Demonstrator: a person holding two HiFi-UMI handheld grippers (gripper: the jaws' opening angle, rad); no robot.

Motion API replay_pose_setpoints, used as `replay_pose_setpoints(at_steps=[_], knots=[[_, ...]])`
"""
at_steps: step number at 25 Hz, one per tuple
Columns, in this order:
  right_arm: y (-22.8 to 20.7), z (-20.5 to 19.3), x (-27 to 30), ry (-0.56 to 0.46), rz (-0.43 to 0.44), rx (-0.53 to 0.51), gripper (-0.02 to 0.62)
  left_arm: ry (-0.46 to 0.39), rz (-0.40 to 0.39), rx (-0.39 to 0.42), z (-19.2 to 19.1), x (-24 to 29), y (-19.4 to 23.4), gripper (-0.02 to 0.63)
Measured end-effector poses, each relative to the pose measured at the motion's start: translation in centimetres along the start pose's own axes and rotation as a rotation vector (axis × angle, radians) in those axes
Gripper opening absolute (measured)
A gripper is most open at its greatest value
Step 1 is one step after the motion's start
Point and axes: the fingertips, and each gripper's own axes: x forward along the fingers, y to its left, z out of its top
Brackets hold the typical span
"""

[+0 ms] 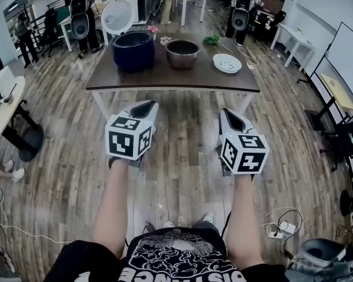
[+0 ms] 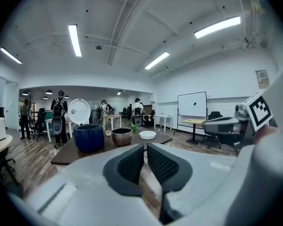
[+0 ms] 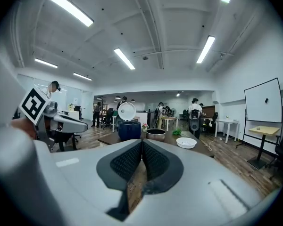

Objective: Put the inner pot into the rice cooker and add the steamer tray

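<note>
A dark blue rice cooker (image 1: 133, 50) with its white lid (image 1: 117, 16) raised stands at the left of a brown table (image 1: 170, 78). To its right sits the metal inner pot (image 1: 182, 53), and further right the white steamer tray (image 1: 227, 63). Both grippers hover over the floor, short of the table's near edge. My left gripper (image 1: 143, 108) is shut and holds nothing. My right gripper (image 1: 232, 120) is shut and empty too. From the left gripper view the cooker (image 2: 88, 137), pot (image 2: 121, 136) and tray (image 2: 147, 134) lie ahead; the right gripper view shows the cooker (image 3: 129, 130), pot (image 3: 156, 134) and tray (image 3: 186, 142).
A green sprig (image 1: 212, 40) and small pink flowers (image 1: 153, 29) lie at the table's back. People with backpack rigs stand behind it. A round table (image 1: 3, 110) is at the left, a whiteboard (image 1: 347, 57) and chairs at the right. Cables (image 1: 279, 225) lie on the wooden floor.
</note>
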Motion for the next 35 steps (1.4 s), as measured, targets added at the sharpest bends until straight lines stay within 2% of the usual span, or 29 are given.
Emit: replay_pose_setpoints(at_steps=[12, 21, 27, 35], knots=[[0.2, 0.2, 1.3, 0.003, 0.017, -0.002, 0.052, -0.002, -0.001, -0.010, 0.4, 0.8, 0.8, 0.080], [0.1, 0.3, 3.1, 0.002, 0.053, 0.023, 0.149, 0.036, -0.019, 0.012, 0.1, 2.4, 0.7, 0.163], [-1.4, -0.7, 5.5, 0.030, 0.079, 0.029, 0.210, 0.049, -0.015, -0.013, -0.2, 5.0, 1.3, 0.224], [-5.0, -0.8, 10.4, 0.064, 0.120, 0.027, 0.246, 0.055, 0.001, -0.008, 1.1, 10.4, 2.4, 0.276]])
